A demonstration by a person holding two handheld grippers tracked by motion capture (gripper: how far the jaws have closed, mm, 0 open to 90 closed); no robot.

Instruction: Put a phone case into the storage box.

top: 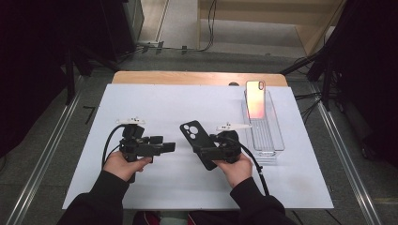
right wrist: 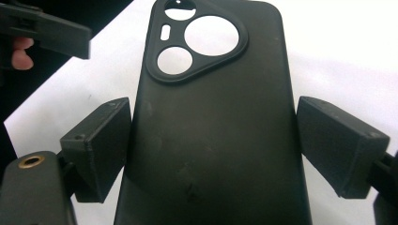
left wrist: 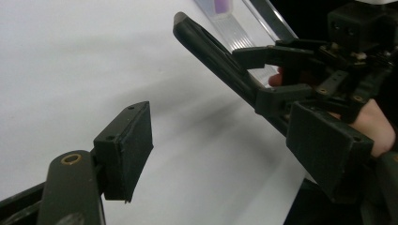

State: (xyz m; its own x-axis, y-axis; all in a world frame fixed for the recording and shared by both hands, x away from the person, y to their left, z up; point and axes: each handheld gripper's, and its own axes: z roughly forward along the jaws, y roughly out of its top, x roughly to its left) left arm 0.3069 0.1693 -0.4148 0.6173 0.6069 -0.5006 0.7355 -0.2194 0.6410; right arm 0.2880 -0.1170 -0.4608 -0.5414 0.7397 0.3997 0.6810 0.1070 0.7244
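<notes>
Black rubbery phone case point(right wrist: 211, 126) sits between the pads of the right claw point(top: 202, 151), gripped across its width and held above the worktop point(top: 155, 101), camera cut-outs pointing away from the person. The left claw point(top: 169, 147) stands open just beside it, with nothing in it and apart from the case. Farther right, a phone point(top: 256, 98) with a pinkish back leans upright in a clear tray point(top: 277, 140). I judge the case is picked up, but the phone is not yet taken out and fitted into it.
</notes>
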